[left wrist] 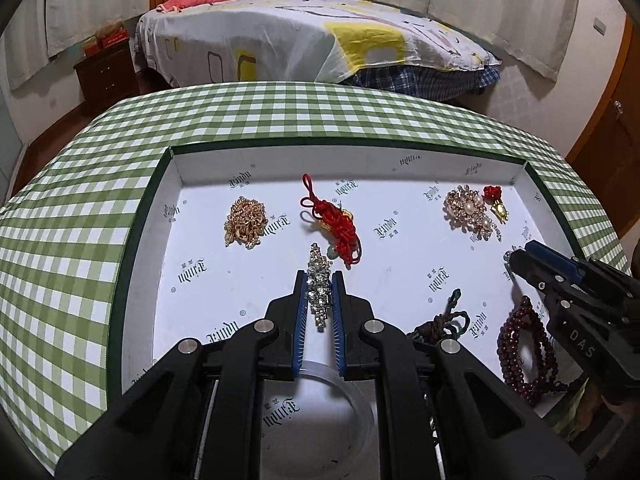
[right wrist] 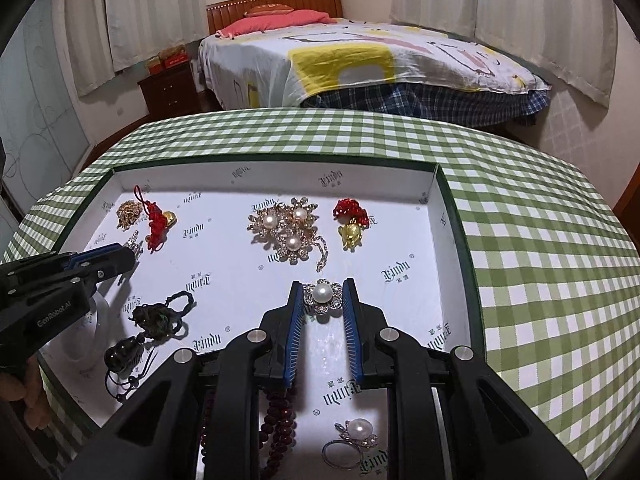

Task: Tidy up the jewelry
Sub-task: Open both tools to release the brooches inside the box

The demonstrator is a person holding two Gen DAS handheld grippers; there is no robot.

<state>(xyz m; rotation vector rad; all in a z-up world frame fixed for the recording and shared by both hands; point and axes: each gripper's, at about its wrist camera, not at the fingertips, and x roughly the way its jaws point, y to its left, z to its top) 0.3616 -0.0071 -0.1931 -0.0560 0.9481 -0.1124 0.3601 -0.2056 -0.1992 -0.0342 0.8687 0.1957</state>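
The left gripper (left wrist: 320, 294) pinches a silver rhinestone piece (left wrist: 319, 280); the right gripper (right wrist: 322, 298), angled down, pinches a pearl flower brooch (right wrist: 321, 295). Both sit over a shallow white-lined box (left wrist: 400, 162) on a green gingham tablecloth (left wrist: 280, 108), a bed (left wrist: 304, 36) beyond. A dark red bead string (right wrist: 280, 432) is half hidden under the right gripper.

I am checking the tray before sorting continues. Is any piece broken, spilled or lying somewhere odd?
Nothing stands out. All pieces lie inside the tray, none spilled onto the checked cloth. The gold chain is only heaped, not visibly broken.
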